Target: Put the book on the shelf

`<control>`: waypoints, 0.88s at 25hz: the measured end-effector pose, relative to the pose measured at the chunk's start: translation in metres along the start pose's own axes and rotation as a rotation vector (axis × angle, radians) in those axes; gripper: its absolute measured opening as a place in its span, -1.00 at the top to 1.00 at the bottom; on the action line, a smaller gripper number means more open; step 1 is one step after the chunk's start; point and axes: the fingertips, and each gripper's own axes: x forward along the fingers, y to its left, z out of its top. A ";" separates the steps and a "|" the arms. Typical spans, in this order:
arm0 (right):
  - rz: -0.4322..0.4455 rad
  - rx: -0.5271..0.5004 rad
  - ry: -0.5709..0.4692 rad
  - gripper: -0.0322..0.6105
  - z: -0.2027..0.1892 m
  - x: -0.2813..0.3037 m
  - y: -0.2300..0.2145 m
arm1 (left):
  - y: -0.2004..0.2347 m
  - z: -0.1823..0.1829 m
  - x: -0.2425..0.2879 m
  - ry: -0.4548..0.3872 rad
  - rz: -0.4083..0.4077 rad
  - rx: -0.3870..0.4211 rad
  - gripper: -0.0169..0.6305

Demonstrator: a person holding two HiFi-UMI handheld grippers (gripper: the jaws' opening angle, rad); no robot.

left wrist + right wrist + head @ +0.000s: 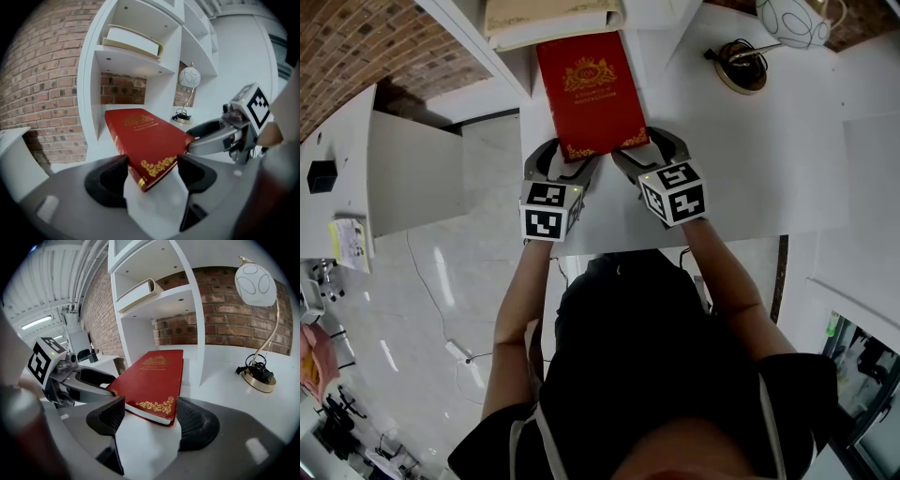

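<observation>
Head view, red book point(592, 89) flat, left gripper point(567, 159), right gripper point(649, 150), jaws apart

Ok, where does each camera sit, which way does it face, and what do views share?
Head view: on the person's head, facing steeply down at the red book; forearms, left gripper and right gripper show.
Left gripper view: on that gripper, facing along its fingers to the book's corner and shelf; right gripper at right.
Right gripper view: likewise, facing the book's other corner and lamp; left gripper at left.
Shared: the book in all three.
</observation>
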 end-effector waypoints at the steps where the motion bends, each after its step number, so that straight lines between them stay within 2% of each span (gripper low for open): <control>1: 0.002 0.000 -0.003 -0.18 0.002 0.002 -0.001 | 0.002 0.001 0.001 -0.002 0.004 -0.005 -0.08; 13: 0.014 -0.016 -0.033 -0.17 0.018 0.024 -0.009 | 0.024 0.011 0.017 -0.014 0.033 -0.055 -0.08; 22: -0.017 -0.021 -0.077 -0.18 0.038 0.038 -0.022 | 0.036 0.031 0.027 -0.053 0.043 -0.072 -0.08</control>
